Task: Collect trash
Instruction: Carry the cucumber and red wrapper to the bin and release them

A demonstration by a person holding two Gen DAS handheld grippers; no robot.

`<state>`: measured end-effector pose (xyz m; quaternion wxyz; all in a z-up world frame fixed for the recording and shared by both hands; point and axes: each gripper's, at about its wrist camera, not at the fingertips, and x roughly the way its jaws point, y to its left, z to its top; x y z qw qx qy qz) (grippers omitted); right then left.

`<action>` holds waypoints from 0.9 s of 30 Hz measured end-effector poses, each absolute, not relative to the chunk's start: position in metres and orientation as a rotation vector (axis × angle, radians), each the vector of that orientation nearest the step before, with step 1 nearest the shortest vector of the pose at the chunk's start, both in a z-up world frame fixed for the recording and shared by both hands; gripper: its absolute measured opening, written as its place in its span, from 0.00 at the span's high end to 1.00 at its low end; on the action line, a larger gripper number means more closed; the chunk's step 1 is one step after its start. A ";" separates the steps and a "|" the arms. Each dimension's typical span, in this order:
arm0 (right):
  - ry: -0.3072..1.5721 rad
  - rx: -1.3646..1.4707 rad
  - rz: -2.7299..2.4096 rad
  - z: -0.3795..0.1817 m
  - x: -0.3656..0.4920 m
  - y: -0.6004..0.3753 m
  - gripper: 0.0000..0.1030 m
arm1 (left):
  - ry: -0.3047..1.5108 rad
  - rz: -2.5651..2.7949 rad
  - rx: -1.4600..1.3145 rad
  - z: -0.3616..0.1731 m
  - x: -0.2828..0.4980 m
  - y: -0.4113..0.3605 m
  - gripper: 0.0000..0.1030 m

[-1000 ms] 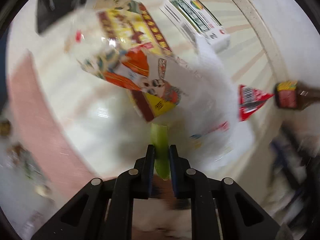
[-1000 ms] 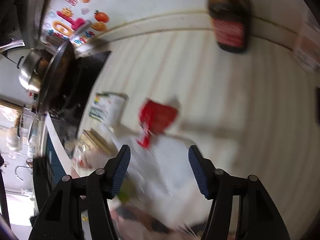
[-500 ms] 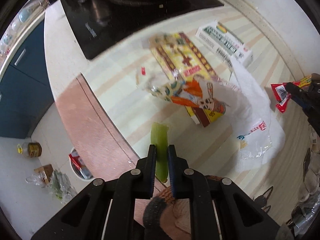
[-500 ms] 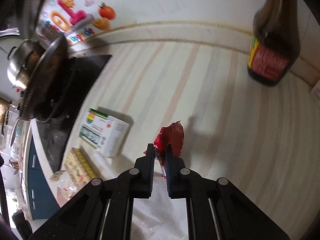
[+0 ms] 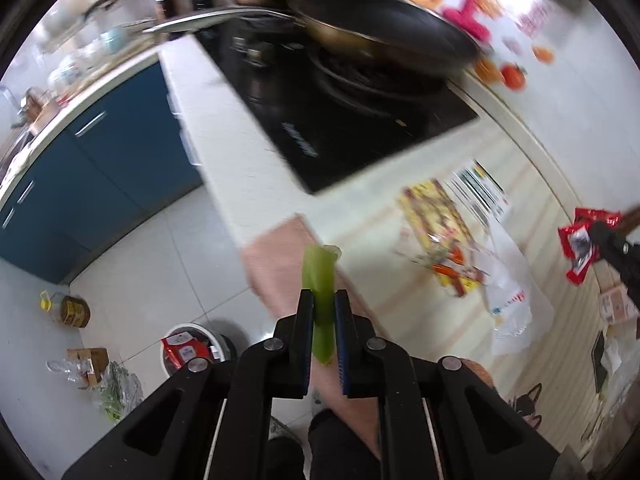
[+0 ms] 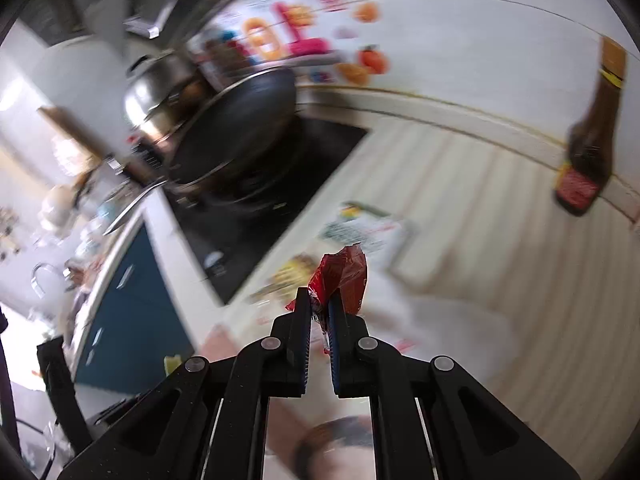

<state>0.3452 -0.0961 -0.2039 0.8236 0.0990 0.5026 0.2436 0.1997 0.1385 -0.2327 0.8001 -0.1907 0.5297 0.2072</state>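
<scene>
Black pan (image 5: 384,36) fills your upper frame; left tool (image 5: 324,308) pinches a green stalk (image 5: 320,280), right tool (image 6: 320,304) a red wrapper (image 6: 344,276), above the worktop (image 5: 248,168) edge.

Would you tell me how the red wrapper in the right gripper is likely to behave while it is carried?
The red wrapper looks crumpled and thin, so probably light and floppy. Its foil-like sheen suggests it may be slippery; the right gripper pinches only one edge.

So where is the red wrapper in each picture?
Left wrist view: the red wrapper is far right, pinched by the other hand-held gripper, above the striped counter.
Right wrist view: the wrapper is just below centre, pinched in the right hand-held gripper.
Shared landmark: the black frying pan on the stove.
</scene>
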 end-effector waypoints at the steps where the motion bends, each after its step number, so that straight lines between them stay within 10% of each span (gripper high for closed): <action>1: 1.068 0.207 0.539 -0.200 0.338 -0.087 0.92 | 1.121 0.467 -0.421 -0.228 0.186 0.152 0.93; 13: 1.226 -0.020 0.894 -0.269 0.206 0.113 0.92 | 1.121 0.752 -0.590 -0.275 0.035 0.282 0.93; 27: 1.589 -0.205 1.024 -0.544 0.081 0.263 0.93 | 1.222 0.877 -1.149 -0.527 -0.122 0.394 0.93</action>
